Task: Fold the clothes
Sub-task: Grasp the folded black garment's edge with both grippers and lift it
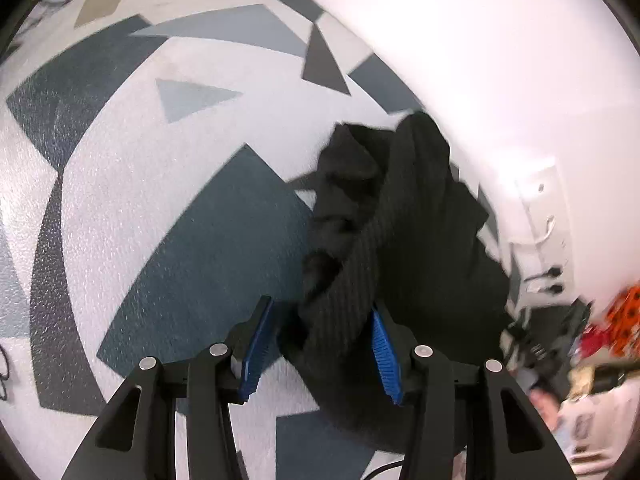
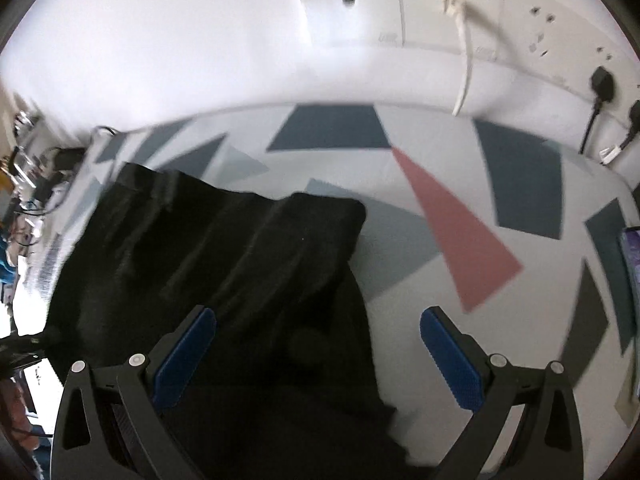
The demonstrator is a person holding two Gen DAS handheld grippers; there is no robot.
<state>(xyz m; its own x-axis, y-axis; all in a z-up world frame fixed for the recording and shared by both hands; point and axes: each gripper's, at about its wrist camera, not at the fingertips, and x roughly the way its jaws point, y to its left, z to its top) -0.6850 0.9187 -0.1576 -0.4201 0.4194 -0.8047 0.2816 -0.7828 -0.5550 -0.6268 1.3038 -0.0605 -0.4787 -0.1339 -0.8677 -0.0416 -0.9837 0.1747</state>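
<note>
Left wrist view: the left tongs (image 1: 322, 350) are spread about halfway, and the black garment (image 1: 400, 240) runs up between the blue pads. It brushes the right-hand pad, but there's a clear gap to the other one, so I wouldn't call that a grip. The garment looks bunched and ridged here, partly lifted or heaped on the patterned mat (image 1: 140, 200), with the white wall (image 1: 500, 60) right behind it. The picture is smeared, so things seem to be moving.

Right wrist view: the right tongs (image 2: 318, 350) are wide open with nothing pinched, hanging over the near part of the garment (image 2: 208, 248). From here the garment lies mostly flat on the mat (image 2: 460, 208), with one corner or flap already lying over the rest. The pink triangle (image 2: 460, 232) sits just beside that folded edge on the wall-plug side.

My guess is it's mid-fold: one layer is over, and both tongs are free or nearly so. Next up probably calls for closing on an edge or corner of the garment with each tong and keeping the layers together, since loose fabric like this slips.
</note>
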